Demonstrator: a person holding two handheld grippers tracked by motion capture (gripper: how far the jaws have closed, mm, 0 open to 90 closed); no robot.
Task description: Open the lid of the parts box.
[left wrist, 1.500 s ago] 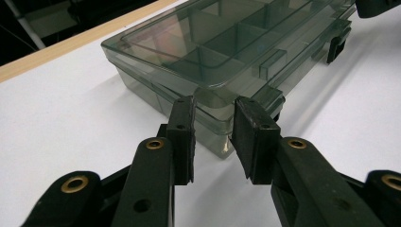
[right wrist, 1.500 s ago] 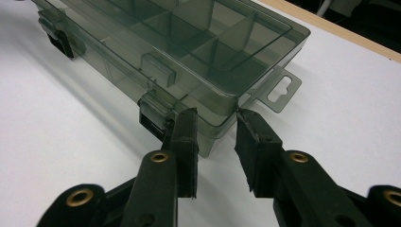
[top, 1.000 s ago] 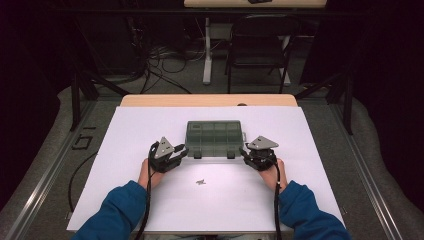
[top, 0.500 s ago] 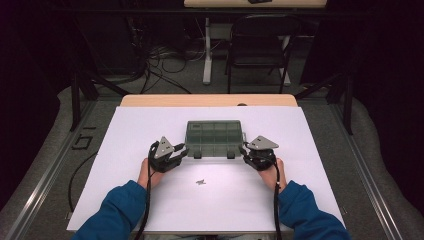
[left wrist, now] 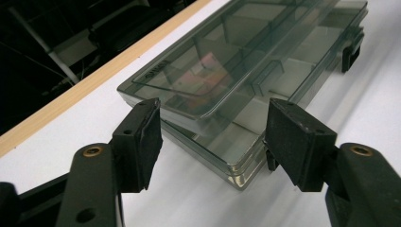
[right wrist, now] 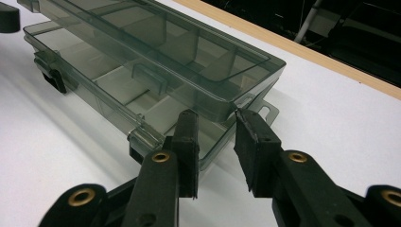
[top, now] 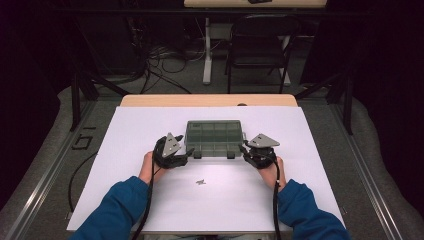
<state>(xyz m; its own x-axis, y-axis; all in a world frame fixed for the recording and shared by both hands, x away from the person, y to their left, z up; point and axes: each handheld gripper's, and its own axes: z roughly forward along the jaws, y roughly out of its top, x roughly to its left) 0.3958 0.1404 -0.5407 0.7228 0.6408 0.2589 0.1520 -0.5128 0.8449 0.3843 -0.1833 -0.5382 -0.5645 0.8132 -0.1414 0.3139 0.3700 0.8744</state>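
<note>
A smoky clear compartment box [top: 215, 136] lies flat on the white table sheet, its lid [right wrist: 156, 28] sitting slightly ajar above the base. My left gripper [top: 186, 152] is at the box's near left corner. In the left gripper view its jaws [left wrist: 213, 120] have just been opening and now stand apart, with the corner [left wrist: 241, 172] between them and untouched. My right gripper [top: 244, 149] is at the near right corner. There its pads [right wrist: 189, 142] close in on the box's corner [right wrist: 213, 156] from both sides.
A small dark bit [top: 200, 182] lies on the sheet [top: 320, 150] in front of the box, between the person's forearms. Black latches [right wrist: 53, 80] stick out along the box's near side. The table's wooden far edge [top: 210, 100] runs behind, with a chair [top: 260, 45] beyond.
</note>
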